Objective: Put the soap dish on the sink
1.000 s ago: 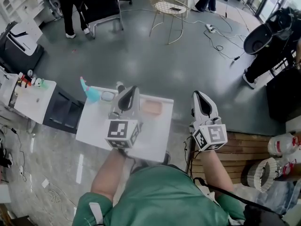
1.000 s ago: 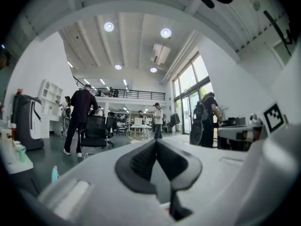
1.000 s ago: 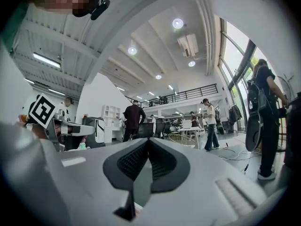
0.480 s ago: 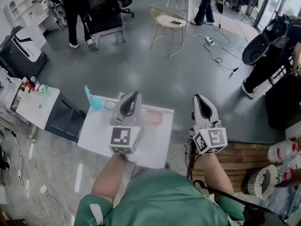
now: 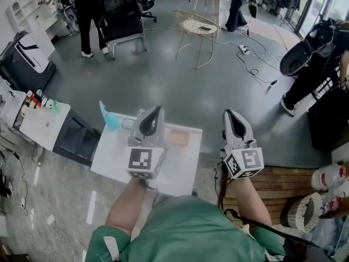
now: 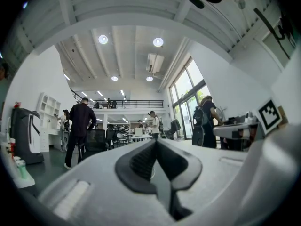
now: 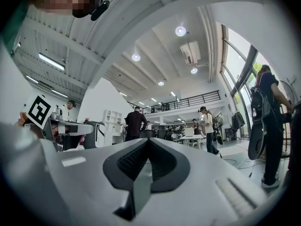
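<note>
A pink soap dish (image 5: 177, 137) lies near the far edge of a small white stand (image 5: 112, 158) just below me. Beside it are a teal object (image 5: 109, 119) and a small pale oval piece (image 5: 127, 124) at the stand's far left corner. My left gripper (image 5: 157, 109) is held level over the stand, jaws shut with nothing between them; its own view (image 6: 156, 144) looks out across the room, not at the dish. My right gripper (image 5: 229, 112) hangs to the right of the stand over the floor, also shut and empty (image 7: 147, 142).
A wire chair (image 5: 197, 23) and a black office chair (image 5: 122, 15) stand on the grey floor beyond. A white side table (image 5: 38, 121) and a dark box (image 5: 76, 138) are at the left. Wooden boards (image 5: 283, 179) lie at the right, cables (image 5: 256, 53) farther off. People stand at the back.
Both grippers have come up a little and stay shut. The head view has tilted up slightly, so the stand sits lower in the picture.
</note>
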The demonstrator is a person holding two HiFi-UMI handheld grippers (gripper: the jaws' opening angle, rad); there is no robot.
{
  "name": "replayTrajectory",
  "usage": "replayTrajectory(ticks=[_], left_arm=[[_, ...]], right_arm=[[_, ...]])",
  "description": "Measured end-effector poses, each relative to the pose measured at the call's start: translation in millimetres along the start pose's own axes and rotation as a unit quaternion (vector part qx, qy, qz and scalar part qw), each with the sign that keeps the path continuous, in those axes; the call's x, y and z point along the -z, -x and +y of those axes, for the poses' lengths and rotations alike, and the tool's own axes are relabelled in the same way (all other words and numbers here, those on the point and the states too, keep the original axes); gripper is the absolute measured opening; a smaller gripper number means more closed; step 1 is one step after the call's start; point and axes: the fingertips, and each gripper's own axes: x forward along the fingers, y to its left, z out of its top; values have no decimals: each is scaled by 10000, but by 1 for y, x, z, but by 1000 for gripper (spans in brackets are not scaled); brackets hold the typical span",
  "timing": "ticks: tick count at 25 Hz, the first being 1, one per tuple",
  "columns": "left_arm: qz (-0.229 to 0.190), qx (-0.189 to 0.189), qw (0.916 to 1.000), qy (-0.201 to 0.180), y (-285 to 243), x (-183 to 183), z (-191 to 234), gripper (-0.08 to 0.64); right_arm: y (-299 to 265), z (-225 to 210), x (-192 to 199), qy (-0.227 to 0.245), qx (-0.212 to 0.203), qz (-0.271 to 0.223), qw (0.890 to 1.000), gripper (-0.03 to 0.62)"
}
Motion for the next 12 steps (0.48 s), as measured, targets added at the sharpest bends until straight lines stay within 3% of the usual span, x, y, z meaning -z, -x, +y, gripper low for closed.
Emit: replayTrajectory(ticks=[12], left_arm=[[79,12,10000,46,-4,3,4,-2]], right_arm=[[-7,1,4,26,-22,20,10000,2]])
